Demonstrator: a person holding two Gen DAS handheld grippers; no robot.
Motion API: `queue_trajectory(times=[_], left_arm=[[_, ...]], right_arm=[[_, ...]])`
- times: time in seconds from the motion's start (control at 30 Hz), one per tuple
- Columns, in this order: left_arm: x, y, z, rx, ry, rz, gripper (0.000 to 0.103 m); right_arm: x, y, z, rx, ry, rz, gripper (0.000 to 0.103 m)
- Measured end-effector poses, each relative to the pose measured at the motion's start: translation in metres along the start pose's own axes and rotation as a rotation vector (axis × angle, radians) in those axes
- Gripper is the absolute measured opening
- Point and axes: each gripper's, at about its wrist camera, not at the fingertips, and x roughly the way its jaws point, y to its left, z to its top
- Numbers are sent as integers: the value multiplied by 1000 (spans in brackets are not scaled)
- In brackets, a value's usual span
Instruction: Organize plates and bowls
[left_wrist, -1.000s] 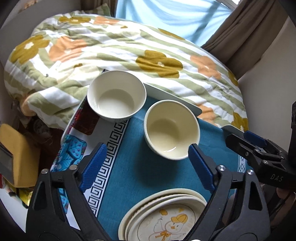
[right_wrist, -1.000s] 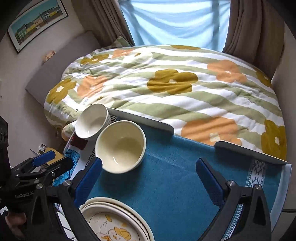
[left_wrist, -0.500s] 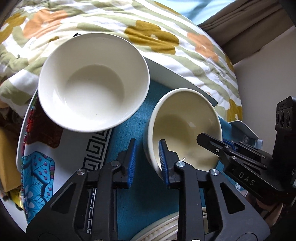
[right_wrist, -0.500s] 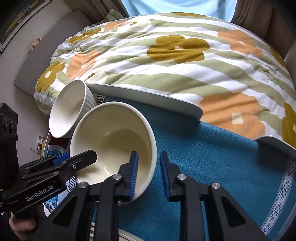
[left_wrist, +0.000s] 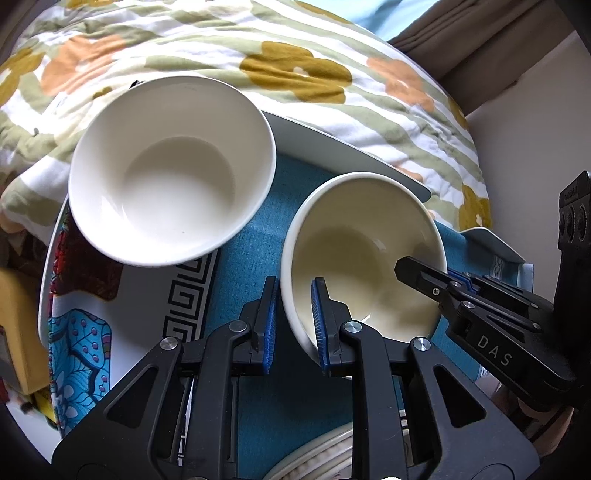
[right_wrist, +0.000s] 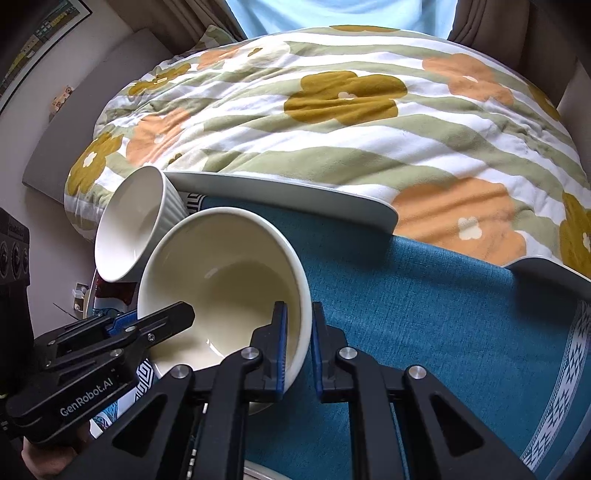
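A cream bowl (left_wrist: 362, 243) sits on the blue cloth (left_wrist: 258, 236); it also shows in the right wrist view (right_wrist: 221, 280). My left gripper (left_wrist: 293, 321) is shut on its left rim, one finger inside and one outside. My right gripper (right_wrist: 298, 347) is shut on its right rim in the same way; it shows in the left wrist view (left_wrist: 454, 284). A white ribbed bowl (left_wrist: 170, 173) stands to the left, close beside the cream bowl, seen also in the right wrist view (right_wrist: 136, 225). A stack of plates (left_wrist: 325, 458) lies at the near edge, mostly hidden.
The table's raised white rim (right_wrist: 295, 195) runs behind the bowls. A flowered quilt (right_wrist: 332, 110) on the bed lies beyond it. Patterned cloth (left_wrist: 77, 354) covers the table's left side. A wall (left_wrist: 535, 110) stands to the right.
Both grippers came in from open and apart and closed on opposite rims of the cream bowl. The bowl now sits tilted between them.
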Motion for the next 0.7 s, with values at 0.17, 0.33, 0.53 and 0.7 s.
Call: queue_trajectory(times=[0.17, 0.33, 0.53, 0.7], left_arm=[[-10, -6, 0, 13, -5, -5, 16], [-33, -27, -1, 54, -27, 2, 16], [-66, -74, -24, 97, -79, -3, 16], [-84, -123, -53, 120, -104, -24, 16]], right_arm=[[-11, 2, -1, 1, -17, -12, 11], [-40, -3, -8, 30, -72, -5, 11], [-90, -24, -31, 55, -134, 2, 11], [-134, -53, -61, 80, -182, -9, 11]])
